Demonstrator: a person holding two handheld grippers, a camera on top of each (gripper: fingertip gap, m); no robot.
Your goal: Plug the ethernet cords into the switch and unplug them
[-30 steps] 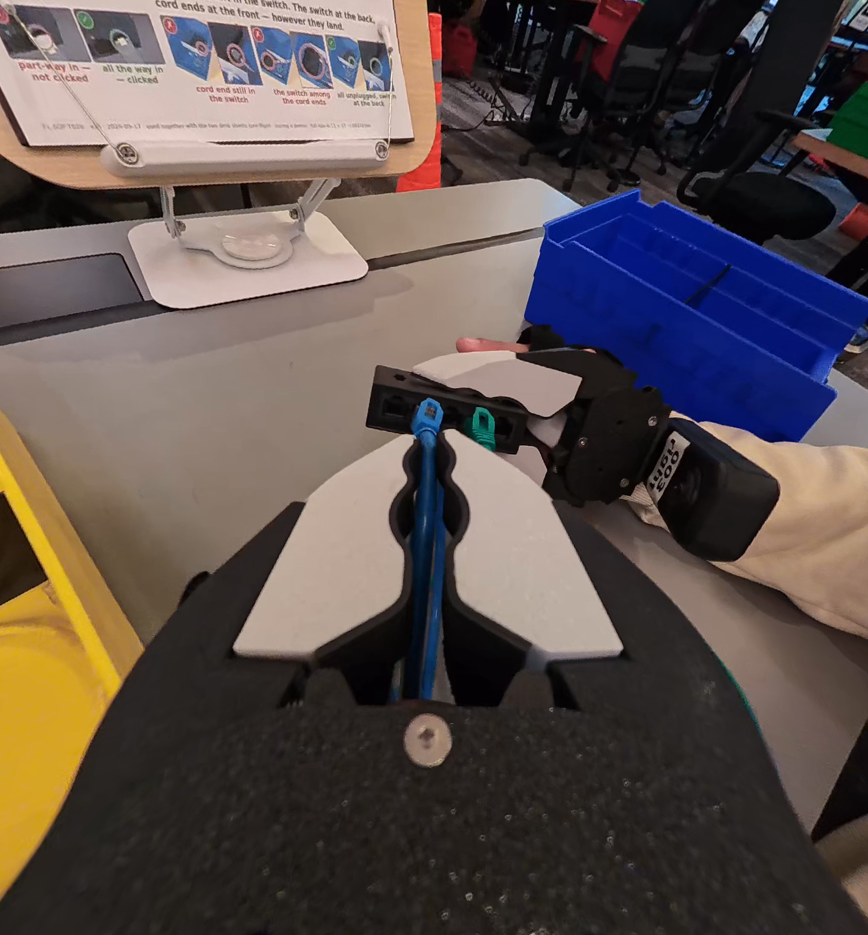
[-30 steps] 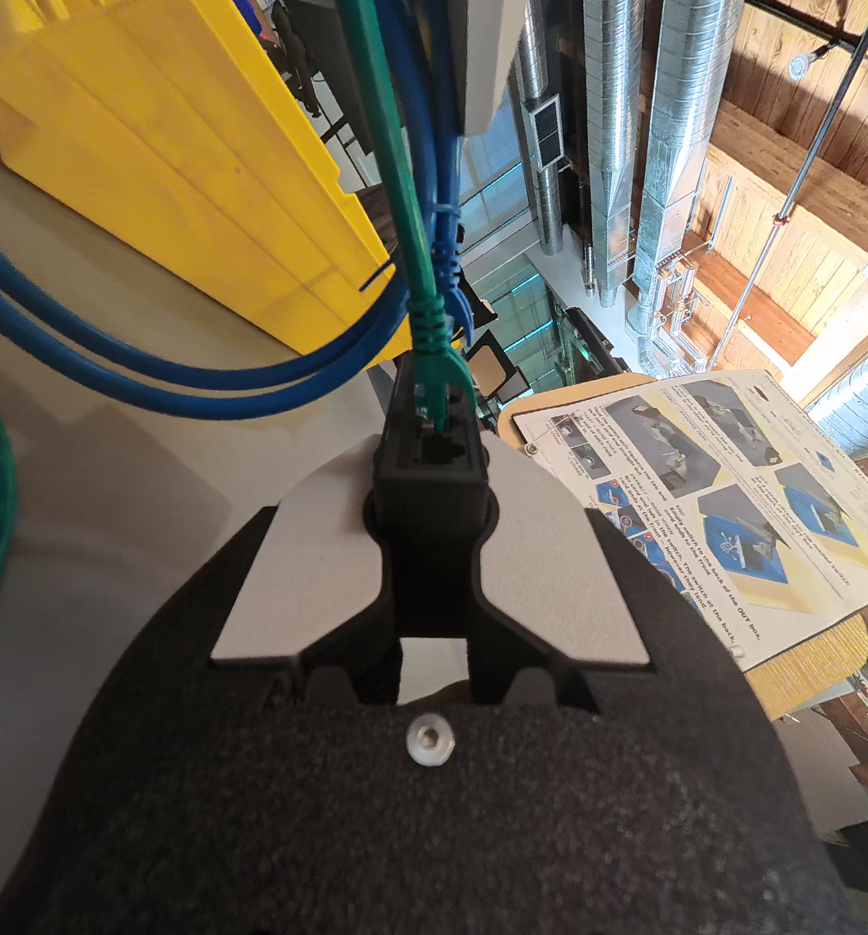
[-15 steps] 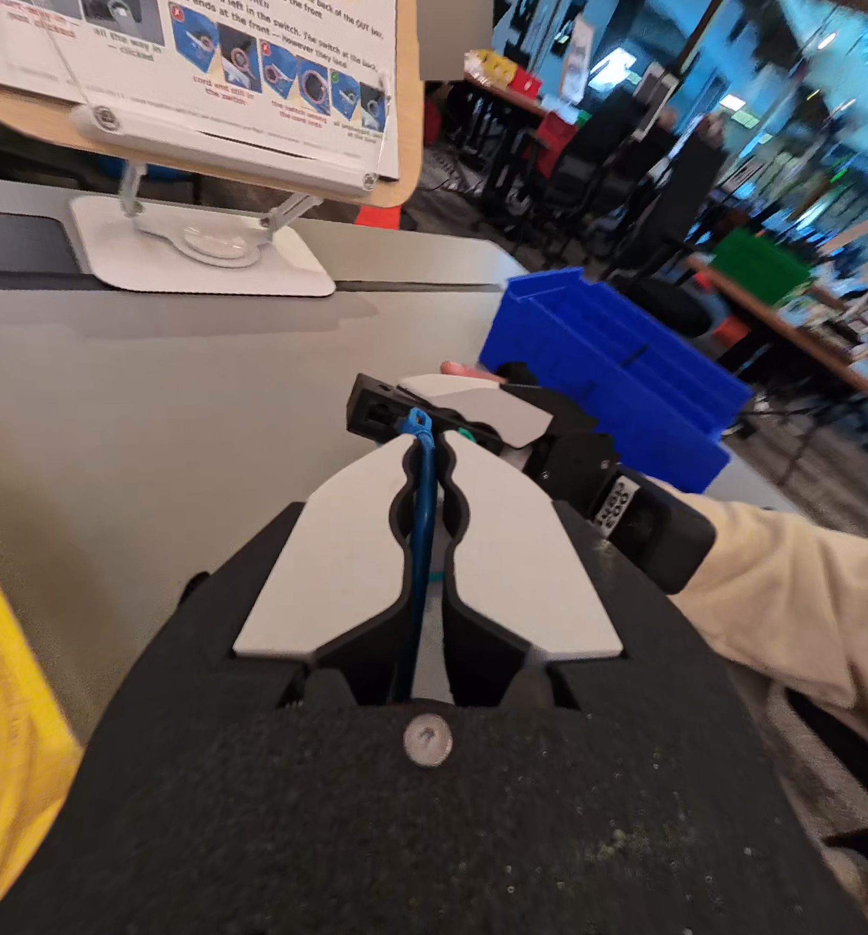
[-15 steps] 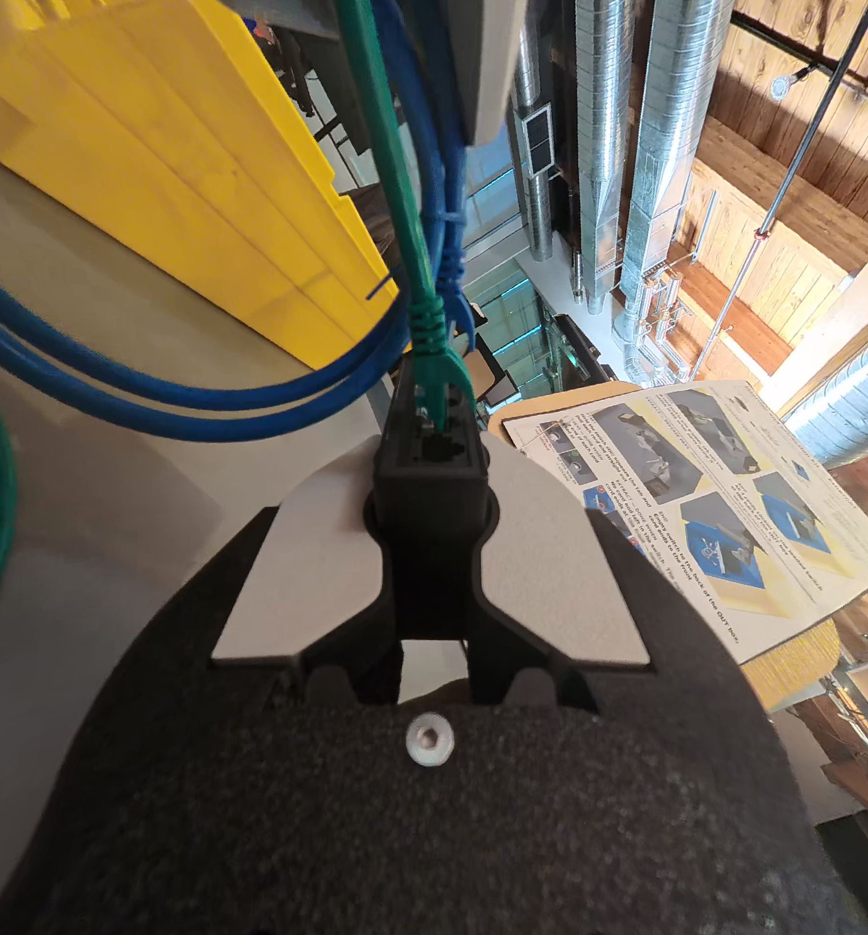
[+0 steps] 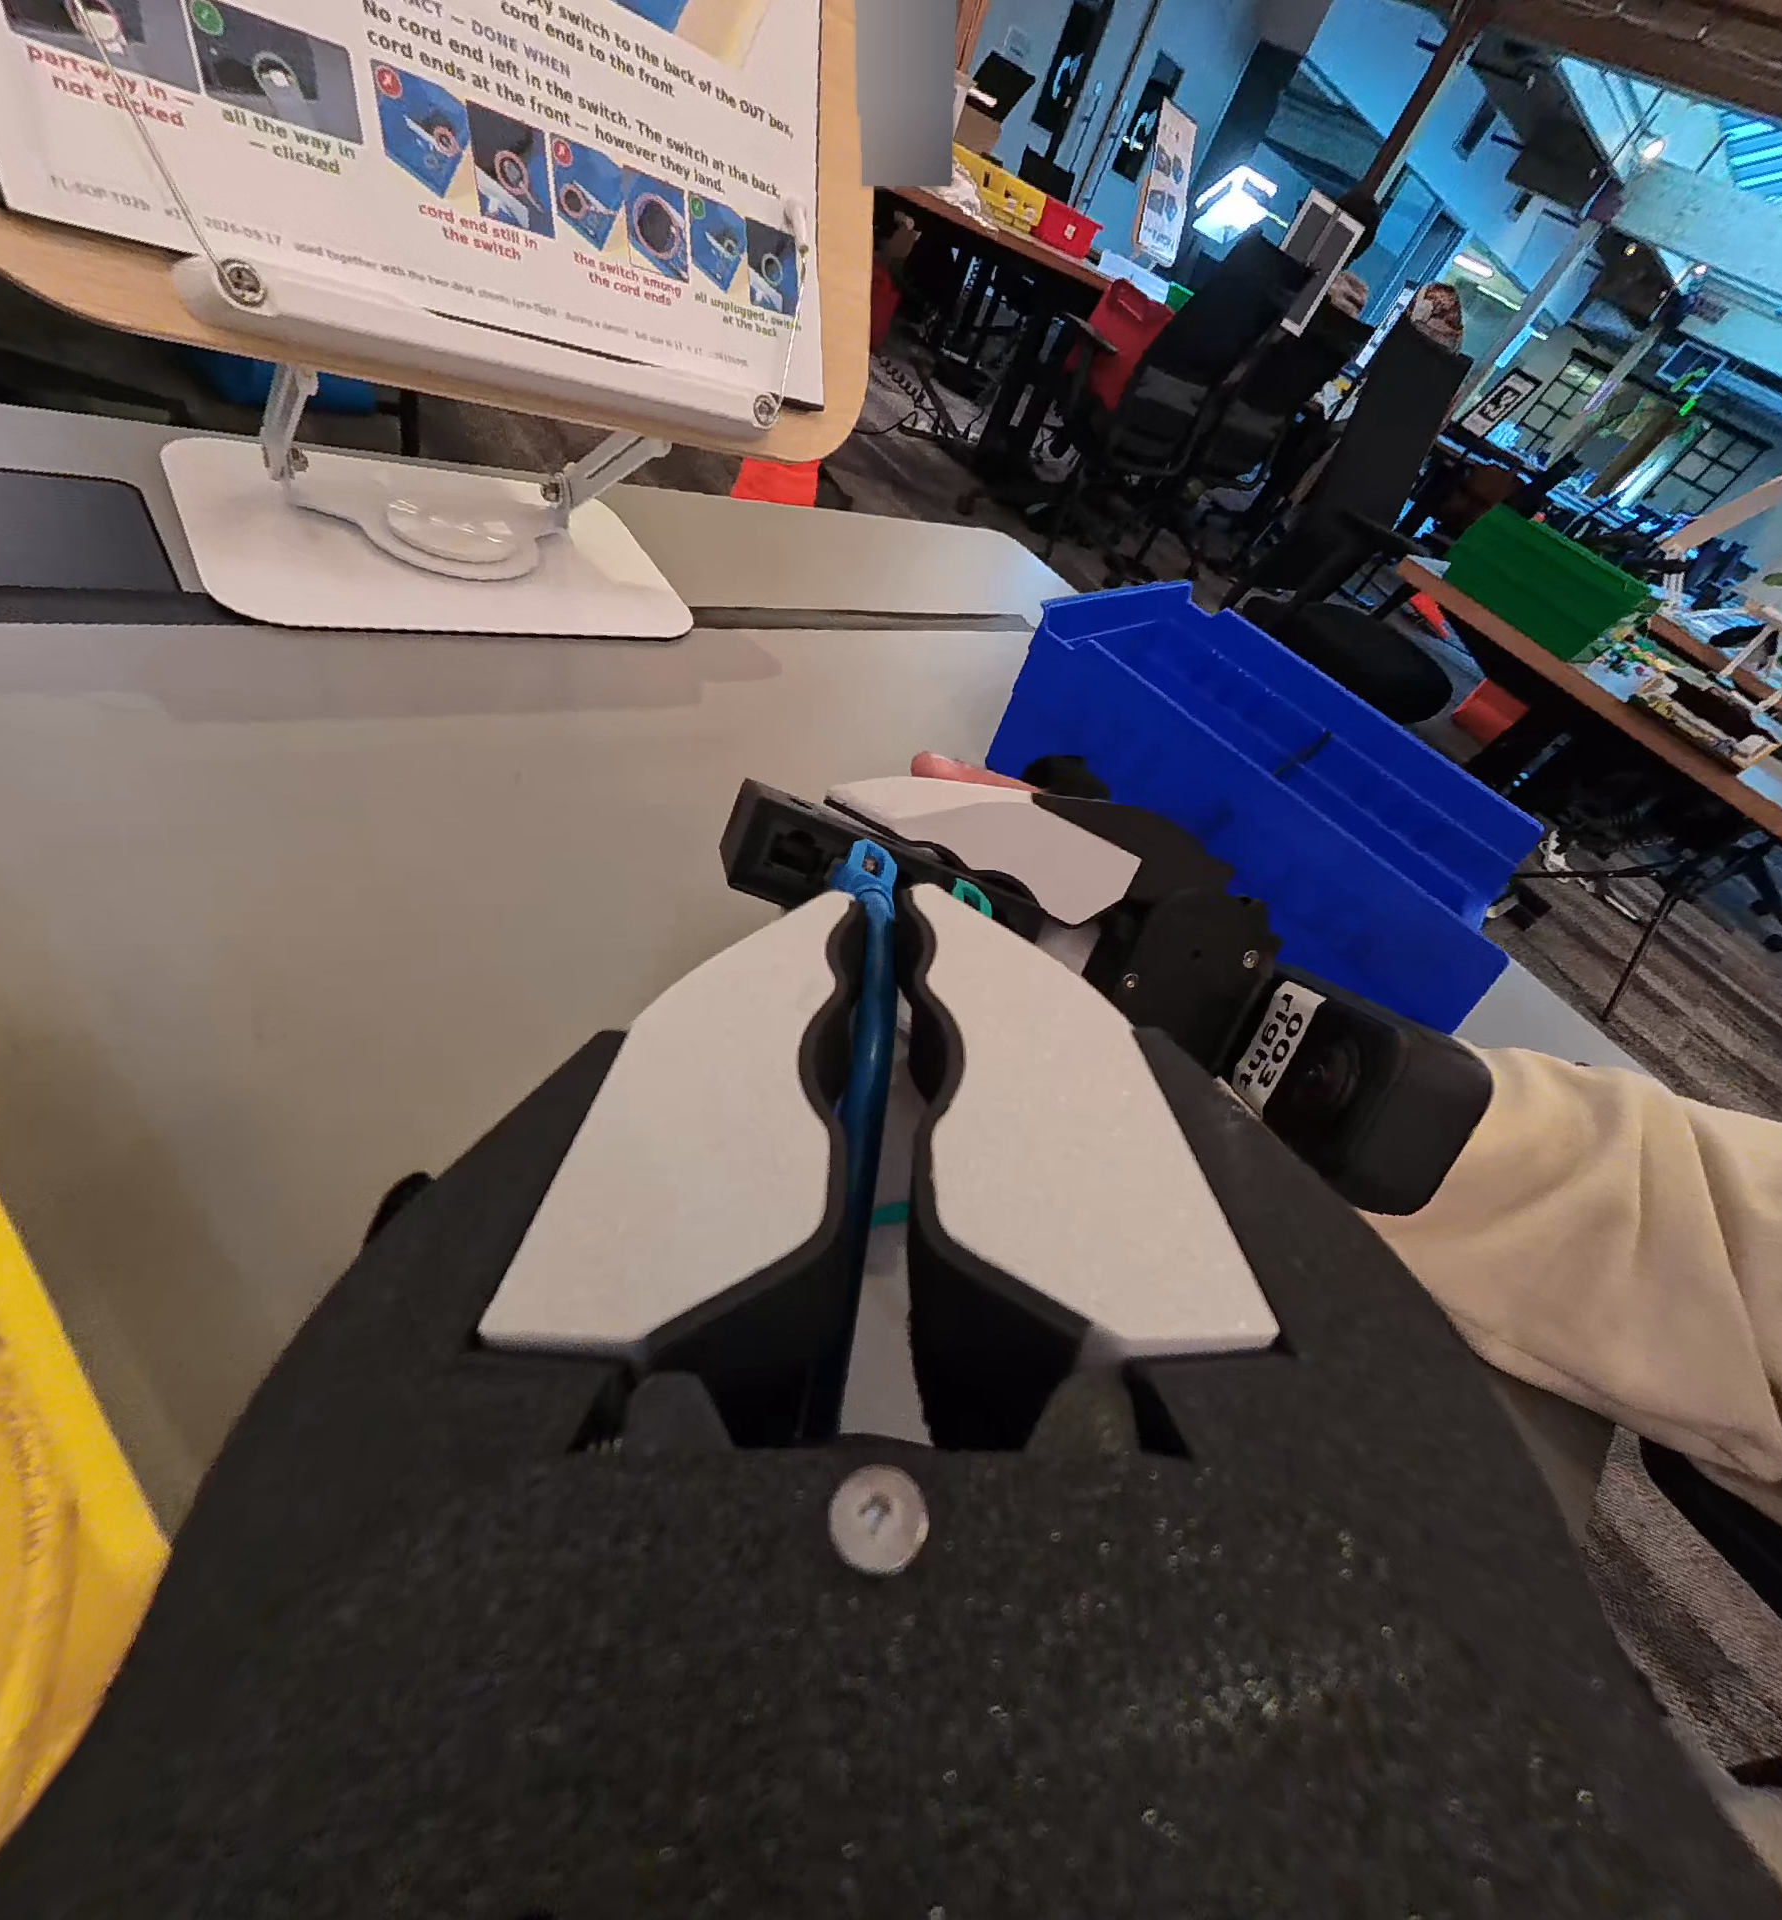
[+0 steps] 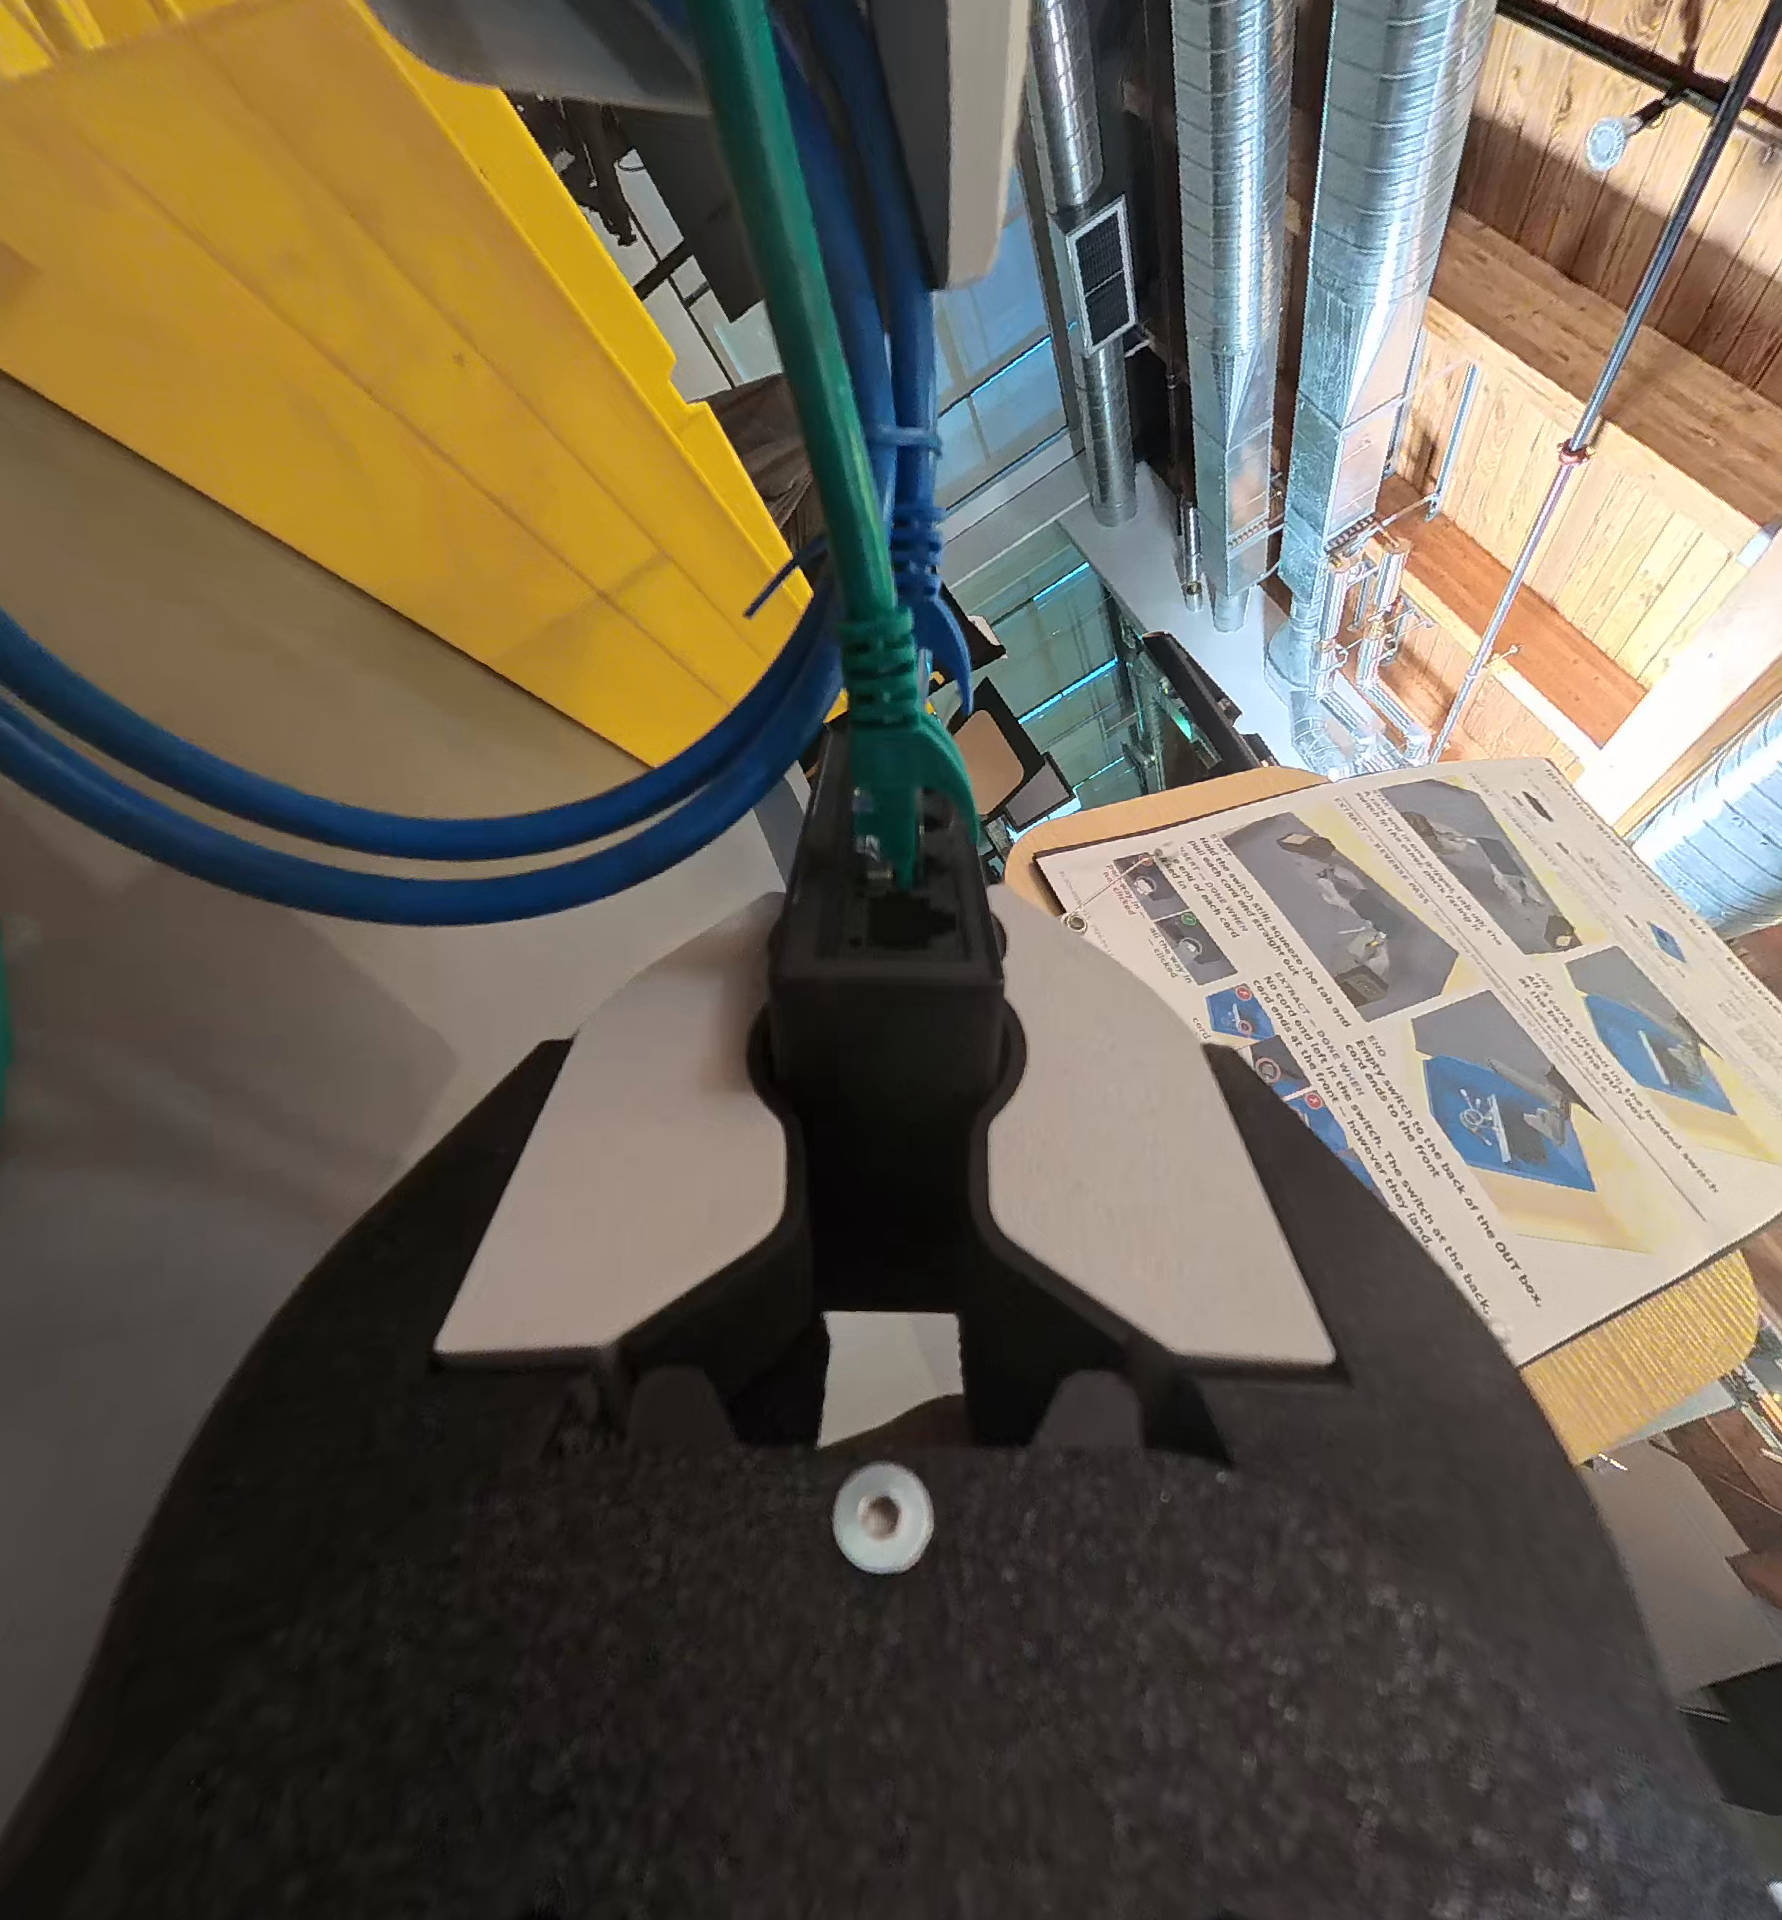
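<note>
A smooth grey worktop (image 5: pixel 347 883) sits in an open workshop. The left gripper (image 5: pixel 879 914) has its jaws pinched on a blue ethernet cord (image 5: pixel 871 1039) at the small black switch (image 5: pixel 778 852). The right gripper (image 6: pixel 892 997) clamps that switch. Only the right wrist view shows the green ethernet cord (image 6: pixel 882 675) plugged in, and the ceiling ducts (image 6: pixel 1334 312).

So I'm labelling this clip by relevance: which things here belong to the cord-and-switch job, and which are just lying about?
Part of the job:
- black switch, clamped in the right gripper
- blue ethernet cord, pinched in the left gripper, plug at a port
- green ethernet cord, plugged in

Just lying about:
- blue bin
- yellow bin
- instruction sheet on its stand
</note>
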